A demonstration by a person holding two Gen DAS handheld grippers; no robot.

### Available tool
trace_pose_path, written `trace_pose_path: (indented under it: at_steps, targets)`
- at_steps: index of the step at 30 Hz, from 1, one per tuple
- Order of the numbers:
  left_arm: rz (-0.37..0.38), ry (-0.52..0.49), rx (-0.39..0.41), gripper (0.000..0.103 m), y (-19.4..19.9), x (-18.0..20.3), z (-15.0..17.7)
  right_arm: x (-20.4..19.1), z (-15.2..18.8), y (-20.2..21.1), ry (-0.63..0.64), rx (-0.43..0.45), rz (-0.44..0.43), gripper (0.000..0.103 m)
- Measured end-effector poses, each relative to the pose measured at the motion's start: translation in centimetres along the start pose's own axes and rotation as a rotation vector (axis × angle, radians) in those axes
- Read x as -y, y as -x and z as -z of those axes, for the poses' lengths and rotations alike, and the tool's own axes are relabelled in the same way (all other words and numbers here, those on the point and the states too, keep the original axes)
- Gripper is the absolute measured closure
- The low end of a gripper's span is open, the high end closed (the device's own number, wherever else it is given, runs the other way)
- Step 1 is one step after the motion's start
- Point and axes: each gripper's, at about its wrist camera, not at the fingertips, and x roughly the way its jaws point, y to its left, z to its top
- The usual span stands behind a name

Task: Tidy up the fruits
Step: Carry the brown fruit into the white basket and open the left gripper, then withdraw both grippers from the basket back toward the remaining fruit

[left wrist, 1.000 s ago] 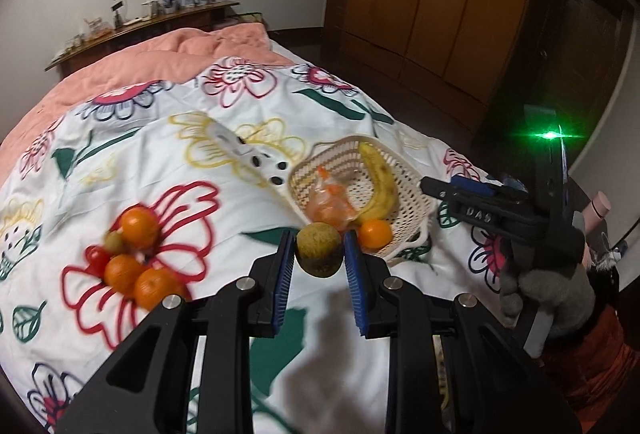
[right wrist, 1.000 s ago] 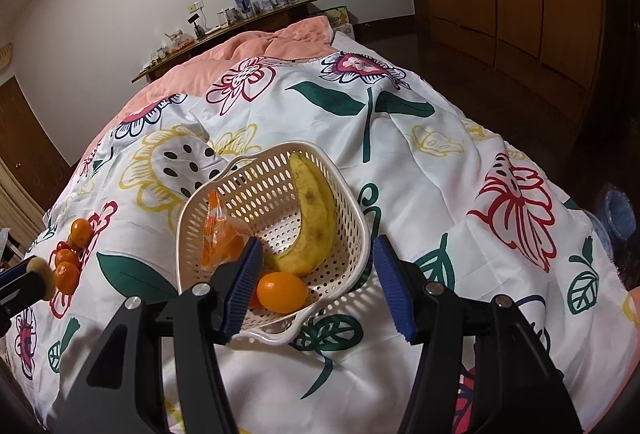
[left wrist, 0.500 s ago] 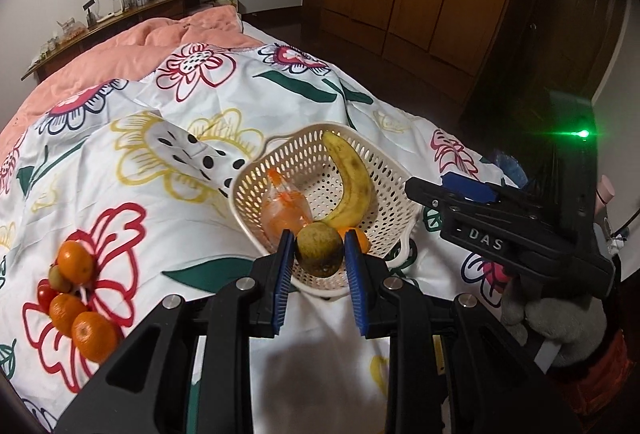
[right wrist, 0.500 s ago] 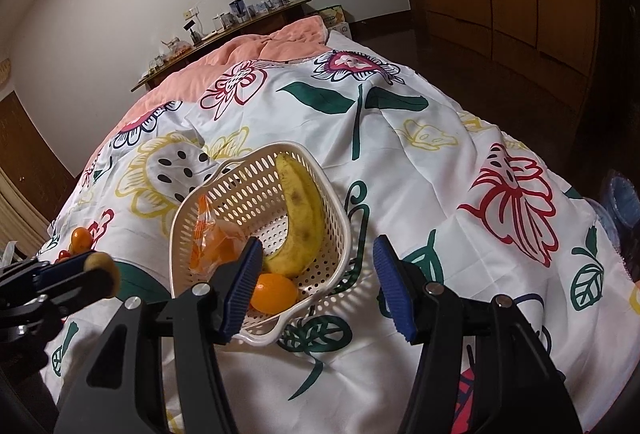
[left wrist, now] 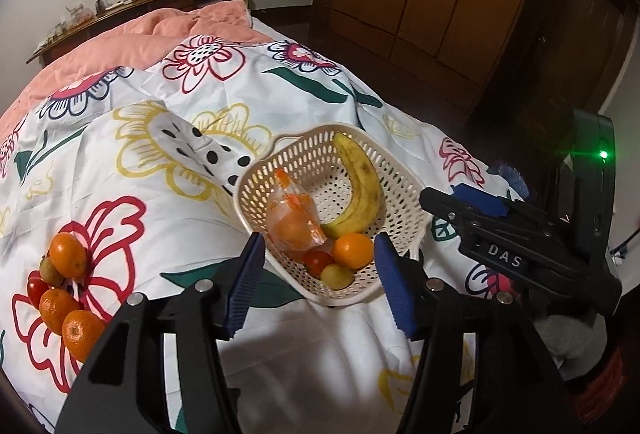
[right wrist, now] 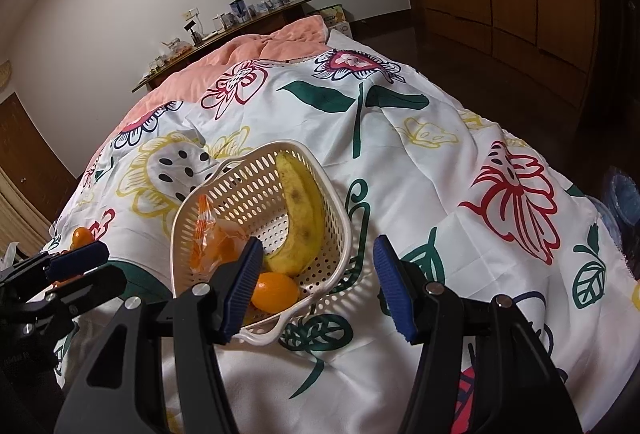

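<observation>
Since half a second ago the left claw (left wrist: 320,274) has spread its fingers and let go of the greenish fruit (left wrist: 337,276), which now lies in the basket (left wrist: 404,222) on the bed (left wrist: 304,362). The basket also holds a banana (left wrist: 360,189), an orange (left wrist: 352,250), a small red fruit (left wrist: 316,261) and a clear bag of oranges (left wrist: 294,222). The right claw (right wrist: 316,286) hangs released just over the basket's near rim, holding nothing. A loose pile of oranges (left wrist: 66,286) and small fruits sits on the bedspread, well apart to the left.
</observation>
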Motion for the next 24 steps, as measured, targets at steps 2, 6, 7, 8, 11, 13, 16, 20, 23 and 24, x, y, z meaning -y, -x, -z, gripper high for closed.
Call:
trace_pose_path:
  at_steps: [2, 6, 7, 8, 11, 13, 16, 20, 23, 24]
  targets:
    - [-0.005, 0.016, 0.001, 0.044, 0.1, -0.4, 0.1, -0.1, 0.0, 0.1, 0.000, 0.001, 0.000, 0.045]
    - [-0.017, 0.040, 0.016, 0.030, 0.8, -1.0, 0.2, -0.2, 0.1, 0.1, 0.000, 0.001, -0.003, 0.045]
    - [-0.025, 0.046, 0.026, 0.027, 1.1, -1.2, 0.2, -0.3, 0.1, 0.2, 0.002, 0.000, -0.005, 0.045]
    - [-0.033, 0.049, 0.031, 0.025, 1.2, -1.2, 0.2, -0.4, 0.1, 0.2, 0.003, 0.001, -0.006, 0.045]
    - [-0.063, 0.051, 0.048, 0.015, 1.6, -1.4, 0.3, -0.7, 0.1, 0.3, 0.007, 0.000, -0.010, 0.045]
    - [-0.082, 0.046, 0.062, 0.009, 2.0, -1.4, 0.4, -0.9, 0.2, 0.3, 0.008, -0.002, -0.013, 0.044]
    - [-0.118, 0.042, 0.081, 0.007, 2.6, -1.6, 0.7, -1.3, 0.2, 0.5, 0.013, 0.001, -0.016, 0.043]
    - [-0.155, 0.048, 0.103, 0.004, 3.5, -2.3, 0.8, -1.9, 0.3, 0.7, 0.022, 0.005, -0.024, 0.042]
    - [-0.181, 0.063, 0.122, 0.003, 4.4, -3.0, 0.9, -2.3, 0.3, 0.8, 0.030, 0.007, -0.030, 0.042]
    - [-0.187, 0.070, 0.127, 0.003, 4.6, -3.3, 0.9, -2.4, 0.3, 0.8, 0.032, 0.006, -0.032, 0.042]
